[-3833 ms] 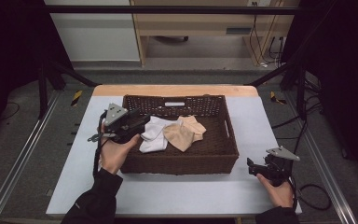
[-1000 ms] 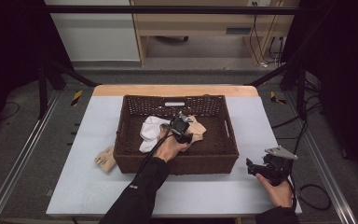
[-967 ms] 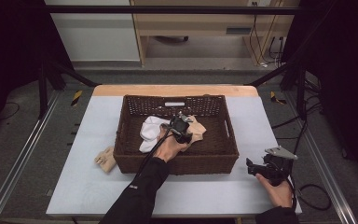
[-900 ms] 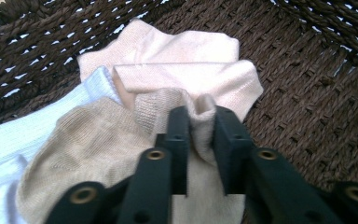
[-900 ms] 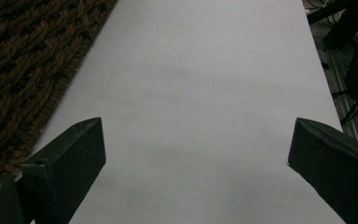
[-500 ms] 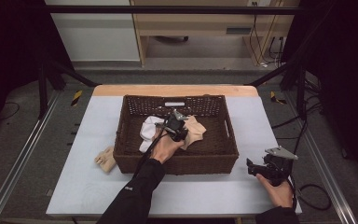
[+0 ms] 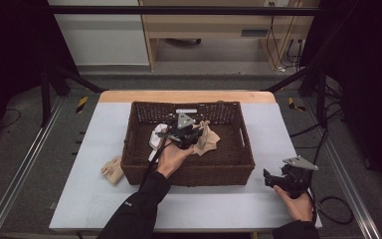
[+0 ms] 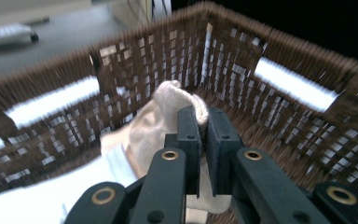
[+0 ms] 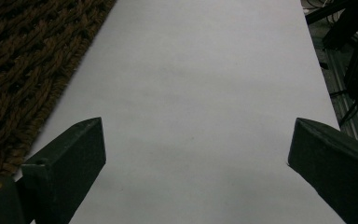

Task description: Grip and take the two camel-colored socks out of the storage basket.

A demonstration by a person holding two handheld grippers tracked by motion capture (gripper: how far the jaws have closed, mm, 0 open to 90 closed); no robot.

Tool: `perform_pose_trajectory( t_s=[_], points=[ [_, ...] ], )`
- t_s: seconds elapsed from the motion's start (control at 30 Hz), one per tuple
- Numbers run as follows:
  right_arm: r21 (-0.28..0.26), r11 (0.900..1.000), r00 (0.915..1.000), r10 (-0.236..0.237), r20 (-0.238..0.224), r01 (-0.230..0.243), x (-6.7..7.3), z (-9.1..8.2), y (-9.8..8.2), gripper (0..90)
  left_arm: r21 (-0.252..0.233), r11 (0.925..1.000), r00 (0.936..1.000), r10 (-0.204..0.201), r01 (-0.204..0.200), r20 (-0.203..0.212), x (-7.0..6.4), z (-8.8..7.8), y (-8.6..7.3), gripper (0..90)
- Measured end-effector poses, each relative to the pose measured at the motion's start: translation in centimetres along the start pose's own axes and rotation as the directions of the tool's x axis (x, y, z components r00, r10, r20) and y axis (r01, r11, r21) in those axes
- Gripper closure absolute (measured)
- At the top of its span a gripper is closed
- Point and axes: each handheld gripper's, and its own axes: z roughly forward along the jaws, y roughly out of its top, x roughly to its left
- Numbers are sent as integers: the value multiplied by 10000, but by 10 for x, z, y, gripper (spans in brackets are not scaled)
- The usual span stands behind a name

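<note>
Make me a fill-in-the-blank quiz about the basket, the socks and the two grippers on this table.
1. The left gripper is shut on a beige sock inside the ____.
2. Another beige sock lies on the table, outside the basket's ____ side in the high view.
3. The right gripper's jaws stand ____.
4. The sock beside the held one is ____.

Missing words: basket; left; open; white

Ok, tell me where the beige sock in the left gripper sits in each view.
High view: the beige sock hangs over the middle of the wicker basket, pinched by the left gripper.
Left gripper view: centre, bunched between the shut jaws.
Right gripper view: not in it.
Shared landmark: the wicker basket.
</note>
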Motion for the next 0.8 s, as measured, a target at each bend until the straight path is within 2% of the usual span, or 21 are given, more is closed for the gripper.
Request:
perform_pose_trajectory(
  t_s=[0.07,0.13,0.37,0.6,0.8],
  points=[
    [20,10000,10000,19,6,-19,0,0,0,44,-343,9994,10000,-44,47,84,1,-8,5,847],
    [-3,10000,10000,19,7,-19,-1,0,0,44,-652,9978,10000,92,-90,27,2,-15,9,847],
    [-16,10000,10000,79,48,-79,-2,0,-1,43,-1375,9904,9997,-110,137,208,6,-38,21,848],
    [-2,9999,9999,102,49,-102,-2,-1,-1,44,-1681,9858,9998,-2,39,219,10,-59,27,848],
    [-17,10000,9999,87,78,-87,-2,-1,-1,44,-1964,9803,9996,-169,206,204,20,-80,25,848]
  ],
)
